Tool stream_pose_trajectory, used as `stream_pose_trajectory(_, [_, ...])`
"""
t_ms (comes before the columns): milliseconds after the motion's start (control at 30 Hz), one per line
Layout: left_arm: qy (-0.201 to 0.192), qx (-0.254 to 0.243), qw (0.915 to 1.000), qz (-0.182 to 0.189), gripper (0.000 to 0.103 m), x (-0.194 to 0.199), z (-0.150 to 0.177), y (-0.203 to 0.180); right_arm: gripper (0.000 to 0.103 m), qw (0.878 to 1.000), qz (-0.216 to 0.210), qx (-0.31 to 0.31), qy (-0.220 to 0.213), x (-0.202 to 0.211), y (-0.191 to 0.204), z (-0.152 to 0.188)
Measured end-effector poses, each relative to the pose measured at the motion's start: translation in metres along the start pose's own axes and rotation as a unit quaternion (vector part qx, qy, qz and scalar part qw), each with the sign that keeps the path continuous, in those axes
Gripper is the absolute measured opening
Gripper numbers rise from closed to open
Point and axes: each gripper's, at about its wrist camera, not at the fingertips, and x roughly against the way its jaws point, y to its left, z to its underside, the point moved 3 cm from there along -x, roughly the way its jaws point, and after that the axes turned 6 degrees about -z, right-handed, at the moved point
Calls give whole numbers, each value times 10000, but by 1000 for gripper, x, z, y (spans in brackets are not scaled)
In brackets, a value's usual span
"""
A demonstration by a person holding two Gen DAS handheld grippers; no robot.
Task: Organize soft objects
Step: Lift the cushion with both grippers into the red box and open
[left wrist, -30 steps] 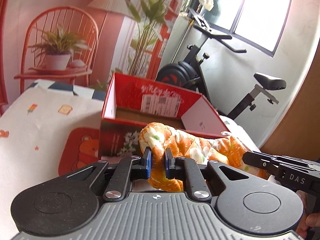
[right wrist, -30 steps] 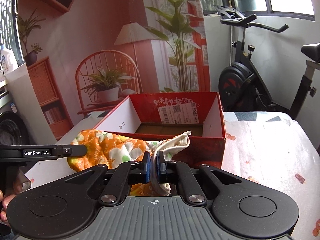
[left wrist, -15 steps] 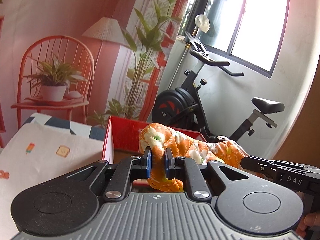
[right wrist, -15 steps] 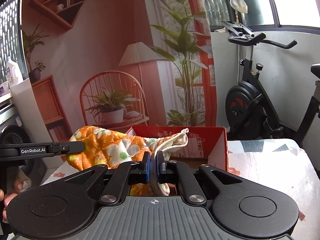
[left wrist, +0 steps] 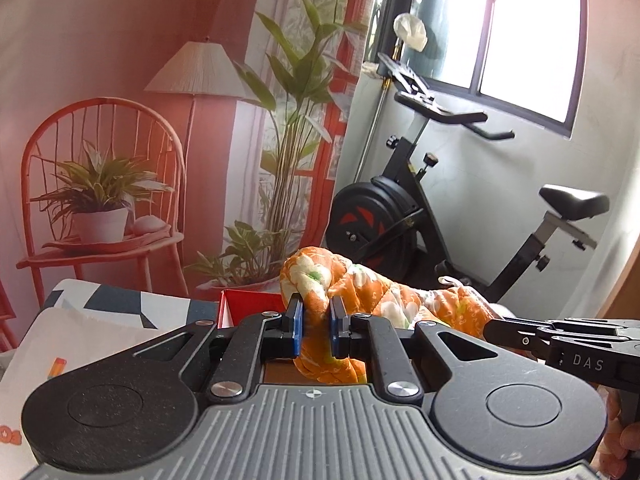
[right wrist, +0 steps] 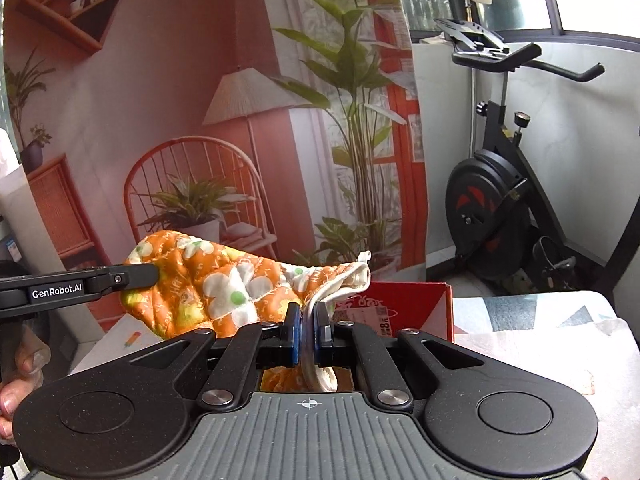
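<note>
An orange quilted cloth with white flowers [left wrist: 384,292] [right wrist: 224,280] hangs stretched between both grippers, lifted above the red cardboard box [left wrist: 244,308] [right wrist: 412,308]. My left gripper [left wrist: 316,324] is shut on one bunched end of the cloth. My right gripper [right wrist: 307,332] is shut on the cloth's white-edged end. In the left wrist view the right gripper's body [left wrist: 568,344] reaches in from the right; in the right wrist view the left gripper's body [right wrist: 76,284] comes in from the left. Most of the box is hidden behind the grippers.
The box stands on a bed with a patterned white sheet [left wrist: 80,340] [right wrist: 560,352]. Behind it hangs a printed backdrop of a chair, lamp and plants [left wrist: 192,140]. A black exercise bike [left wrist: 420,216] [right wrist: 504,208] stands by the window. A person's fingers [right wrist: 20,376] hold the left gripper.
Both grippers have moved forward and risen with the cloth held between them. The red box has sunk low in both views and is now mostly hidden behind the grippers.
</note>
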Motion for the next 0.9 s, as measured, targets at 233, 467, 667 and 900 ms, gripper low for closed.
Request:
stream_pose_trajectory(233, [445,-270,9985,-140,14,-56,-3,1,6,9979,215,13,603,-56,-16,7])
stream_pose_trajectory(467, [1114,-403,9928,-193,14,-107,9,7,6,9899,353,-295,1343,-109,-36,16])
stream_pose_trajectory(667, [1503,-515,9870,-248,14,-130,14,15,6,9836,363,-433,1713,-137,-40,24])
stream_pose_trajectory(900, [1618,-509,9854,-123,16,-138,14,20,6,9785,543,-467,1934,-155,-45,30])
